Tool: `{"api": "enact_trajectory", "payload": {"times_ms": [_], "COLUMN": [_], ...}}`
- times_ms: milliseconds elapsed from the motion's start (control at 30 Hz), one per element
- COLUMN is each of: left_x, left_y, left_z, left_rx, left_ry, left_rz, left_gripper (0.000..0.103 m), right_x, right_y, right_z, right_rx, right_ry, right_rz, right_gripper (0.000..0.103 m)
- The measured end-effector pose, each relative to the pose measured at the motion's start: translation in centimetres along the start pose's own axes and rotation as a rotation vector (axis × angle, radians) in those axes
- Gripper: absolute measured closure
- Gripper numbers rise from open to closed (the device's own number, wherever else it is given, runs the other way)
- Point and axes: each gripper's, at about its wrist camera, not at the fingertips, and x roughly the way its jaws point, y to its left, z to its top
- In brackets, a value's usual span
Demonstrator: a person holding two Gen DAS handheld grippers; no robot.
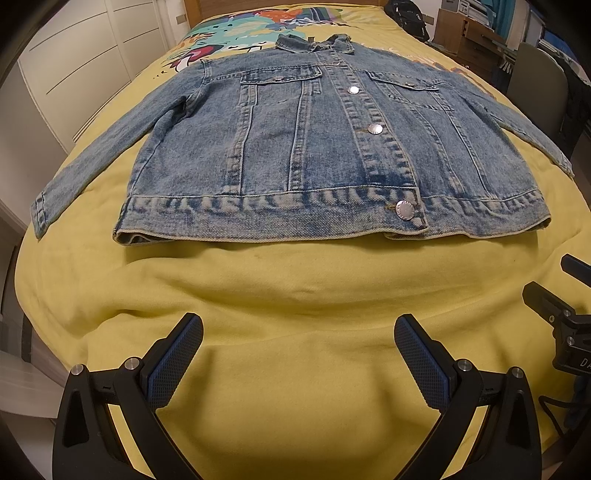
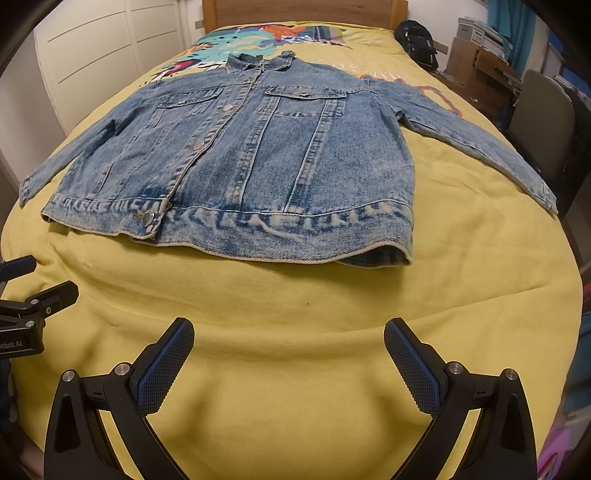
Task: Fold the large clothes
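A blue denim jacket lies flat and buttoned on a yellow bedspread, collar far, hem near, both sleeves spread out to the sides. It also shows in the right wrist view. My left gripper is open and empty, hovering over bare bedspread short of the hem. My right gripper is open and empty, also short of the hem. The right gripper's side shows at the right edge of the left wrist view. The left gripper's side shows at the left edge of the right wrist view.
The bedspread has a colourful print near the wooden headboard. A black bag lies at the far right of the bed. White wardrobe doors stand left. A chair and shelves stand right.
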Motion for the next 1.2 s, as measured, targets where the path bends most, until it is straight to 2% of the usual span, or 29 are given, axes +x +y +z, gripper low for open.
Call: {"api": "enact_trajectory", "payload": {"times_ms": [1200], "left_x": [0.42], "left_y": [0.02], "left_z": [-0.10], "left_rx": [-0.003], "left_ry": [0.009], "left_rz": [-0.009], "left_gripper": [0.001], "right_x": [0.16], "right_y": [0.11], "right_z": [0.15], "right_rx": [0.000], "right_ry": [-0.002], "right_rz": [-0.003], "right_gripper": [0.000]}}
